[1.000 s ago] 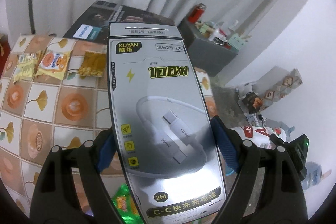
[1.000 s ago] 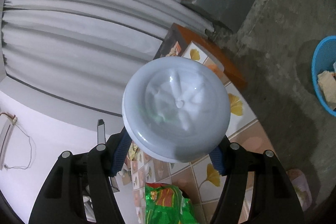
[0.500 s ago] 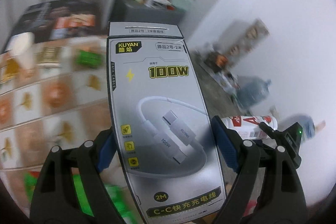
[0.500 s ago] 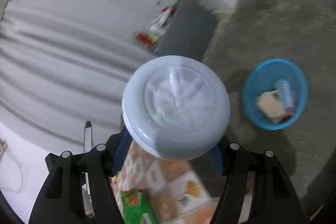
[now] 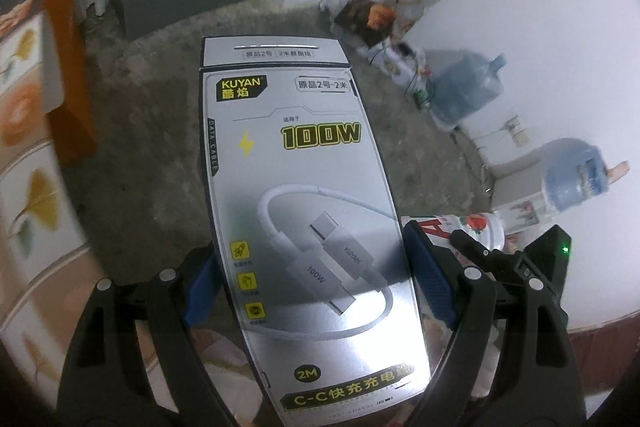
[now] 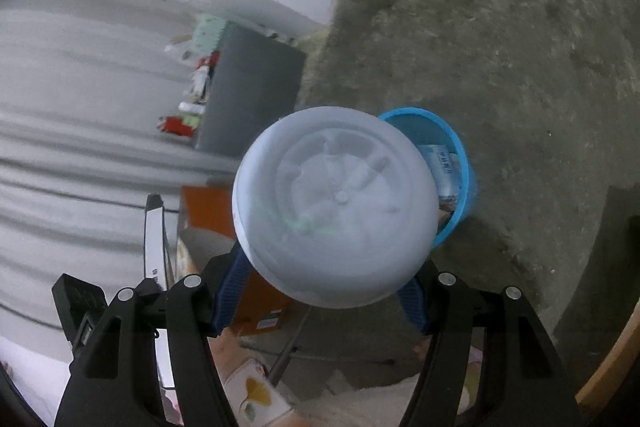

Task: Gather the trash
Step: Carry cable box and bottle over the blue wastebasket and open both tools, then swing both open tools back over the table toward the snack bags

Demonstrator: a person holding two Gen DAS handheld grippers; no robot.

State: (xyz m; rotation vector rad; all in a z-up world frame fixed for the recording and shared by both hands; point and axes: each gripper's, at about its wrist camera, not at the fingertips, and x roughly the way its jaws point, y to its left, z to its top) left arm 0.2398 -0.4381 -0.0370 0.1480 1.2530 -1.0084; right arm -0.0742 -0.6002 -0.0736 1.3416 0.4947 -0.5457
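Both hands carry trash, and the step in hand reads as bringing it over the bin and letting go.

The left gripper (image 5: 312, 291) has its fingers (image 5: 430, 287) clamped on the long edges of a flat cable box (image 5: 304, 211), which sticks out forward over the bare concrete floor (image 5: 148, 155). No bin shows in the left wrist view; only water jugs (image 5: 468, 91) against the far wall on the right and the tiled surface (image 5: 28, 187) on the left edge.

The right gripper (image 6: 324, 291) has its fingers (image 6: 232, 291) closed on a white plastic container (image 6: 336, 207), base facing the camera. Just behind it, partly hidden, the blue basket (image 6: 460, 163) stands on the floor with 1 or 2 pieces of trash already inside. A grey cabinet (image 6: 248, 87) stands to the left, farther off.

To do this well:
1. Bring the container fully above the basket's mouth before parting the fingers; its round body could bounce off the rim.
2. Lower it close to the opening, then release.
3. Swing the cable box over the same basket, tip its long end downward so it slides in rather than bridging the rim, and release it second, so the 2 grippers do not crowd each other.
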